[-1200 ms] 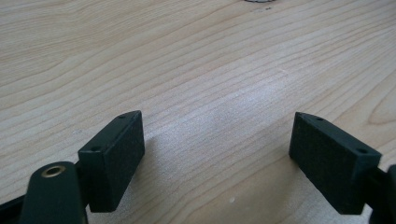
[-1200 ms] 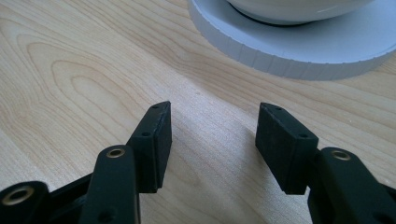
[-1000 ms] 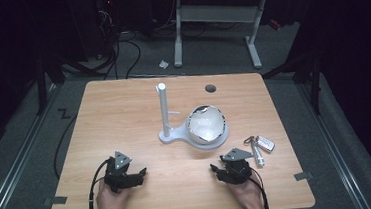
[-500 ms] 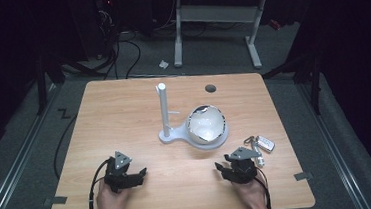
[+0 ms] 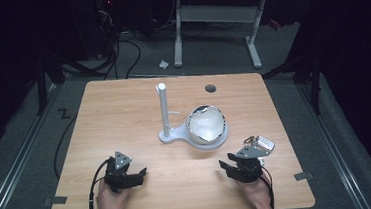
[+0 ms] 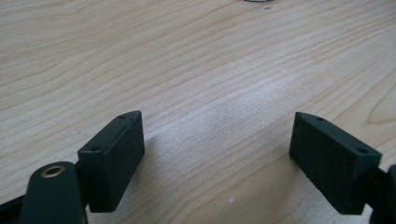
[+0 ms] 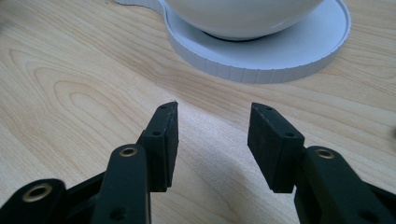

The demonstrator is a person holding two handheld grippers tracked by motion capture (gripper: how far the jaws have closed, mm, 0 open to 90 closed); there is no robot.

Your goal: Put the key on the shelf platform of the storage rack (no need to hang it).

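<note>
Bowl (image 5: 206, 125) sits on the round white base (image 5: 196, 141) of the stand, right of the post (image 5: 164, 108), mid counter (image 5: 124, 114). In the right gripper view the bowl (image 7: 243, 16) sits right ahead of the claw, on the base (image 7: 280, 60), apart from the pads.

Handling, judged: the bowl looks like glazed ceramic or hard plastic, so stiff, smooth, likely slippery, and breakable if dropped. Moderate weight. The round belly gives flat pads nothing to bite on; best hold is over the rim, one pad inside, one outside. The stand probably slides or tips if the bowl is shoved sideways, so lift straight up.

Claws: left claw (image 6: 219, 158) is wide open, nothing between the pads, bare counter under it. Right claw (image 7: 212, 140) is partly open, has just been closing, nothing between the pads. In the high view the left claw (image 5: 141, 174) and right claw (image 5: 224, 165) both rest near the front edge.

Counts: one bowl, one stand, one post, two claws, one bunch of keys (image 5: 259, 143) just right of the right claw, one round hole (image 5: 210, 88) in the counter.
</note>
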